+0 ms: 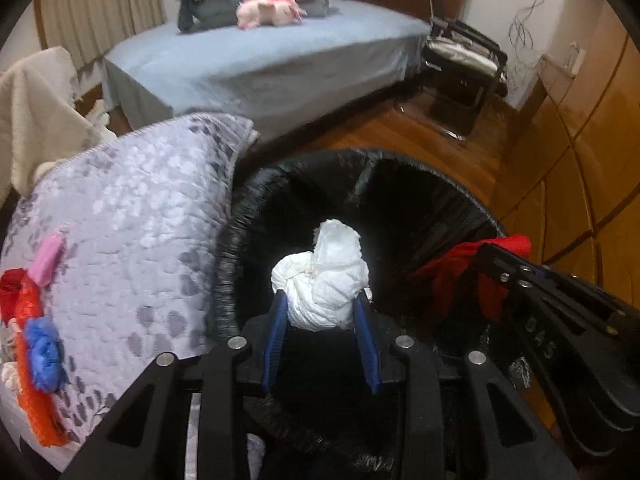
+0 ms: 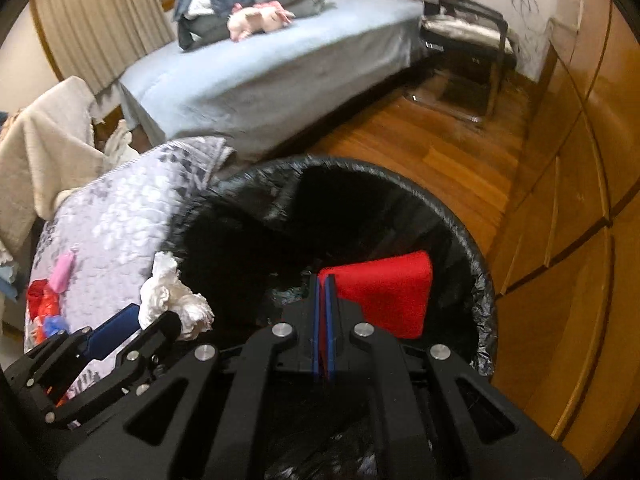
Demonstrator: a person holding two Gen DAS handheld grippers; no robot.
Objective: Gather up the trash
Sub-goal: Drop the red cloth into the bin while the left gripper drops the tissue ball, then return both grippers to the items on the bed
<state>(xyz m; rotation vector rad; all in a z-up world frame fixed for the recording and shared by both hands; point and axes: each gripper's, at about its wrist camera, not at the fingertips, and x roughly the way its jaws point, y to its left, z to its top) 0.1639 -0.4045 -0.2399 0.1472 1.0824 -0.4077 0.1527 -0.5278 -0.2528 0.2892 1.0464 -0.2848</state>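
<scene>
We hold our left gripper [image 1: 322, 300] clamped on crumpled white paper [image 1: 324, 276] and our right gripper [image 2: 325, 284] pinched shut on red paper [image 2: 384, 292], both over the black-lined bin [image 2: 460, 216]; quilted cover [image 1: 132, 240] at nine o'clock, bed [image 1: 260, 64] at twelve, wooden floor [image 2: 440, 152] at two

A crumpled white tissue wad [image 1: 324, 276] sits pinched between the blue pads of the left gripper [image 1: 322, 300], over the open mouth of the bin [image 1: 224, 264]. The bin is round, lined with a black bag whose edge is rolled over the rim; its inside is dark. A flat red piece [image 2: 384, 292], folded with a straight edge, is clamped by one corner in the right gripper [image 2: 324, 284], also above the bin's mouth. More scraps, red, orange, blue [image 1: 44, 352] and pink [image 1: 48, 260], lie on the flowered quilt [image 1: 132, 248] beside the bin.
</scene>
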